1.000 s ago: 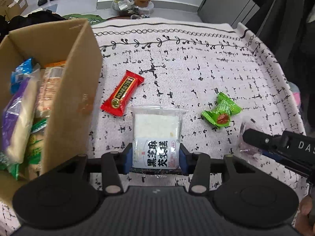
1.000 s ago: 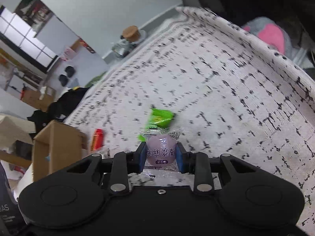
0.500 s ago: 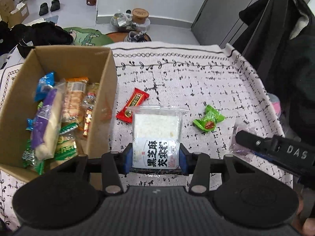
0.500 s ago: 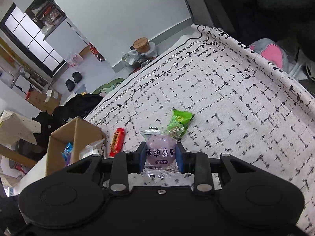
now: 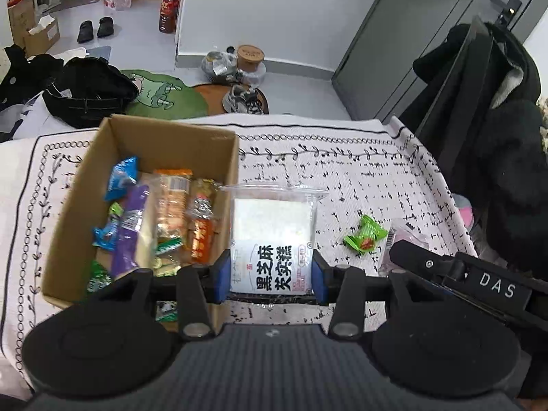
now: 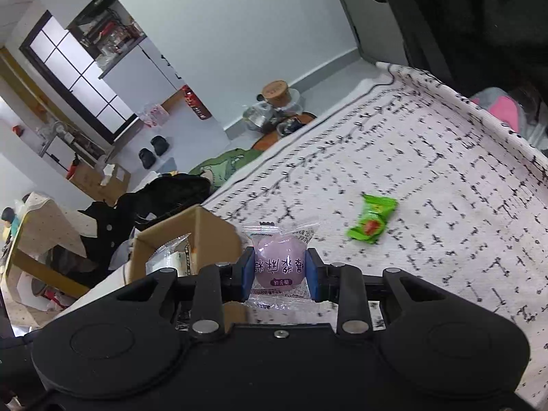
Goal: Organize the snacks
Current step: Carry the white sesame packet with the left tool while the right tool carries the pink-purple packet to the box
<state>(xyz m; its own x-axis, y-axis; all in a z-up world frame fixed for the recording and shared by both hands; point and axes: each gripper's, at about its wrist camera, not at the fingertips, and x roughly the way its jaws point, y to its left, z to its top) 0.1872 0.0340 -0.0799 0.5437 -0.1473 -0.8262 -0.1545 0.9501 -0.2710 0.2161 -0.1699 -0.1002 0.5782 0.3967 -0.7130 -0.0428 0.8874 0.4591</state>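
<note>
In the left wrist view the left hand-held gripper (image 5: 271, 275) sits low in the middle of the frame, its blue pads closed partway on the lower half of a clear-wrapped white cake packet (image 5: 273, 236) with bold black characters. The packet's long axis runs straight up the frame, away from the camera, and its upper half stands free above the worktop (image 5: 359, 178).

What the coming move turns on is where the cardboard box (image 5: 82, 205) lies — immediately left of that packet. The box's right wall runs up the frame just beside the packet's left edge, so the opening, already holding blue, purple, orange and green wrappers, starts right next to the load. I judge a short shift toward frame left would bring the packet over the opening.

In the right wrist view the right hand-held gripper (image 6: 279, 270) is likewise closed partway, pinching a round purple sweet (image 6: 279, 263) in a clear wrapper, low centre of the frame. From here the box (image 6: 205, 236) shows only as a corner at middle left, with another packet poking above its rim. It lies left of and beyond the sweet, farther off than it is from the left load.

So the left hand-held gripper looks the nearer of the two and the likelier to drop first. One green-wrapped candy (image 5: 364, 235) lies loose on the worktop, right of centre — well apart from the box.
</note>
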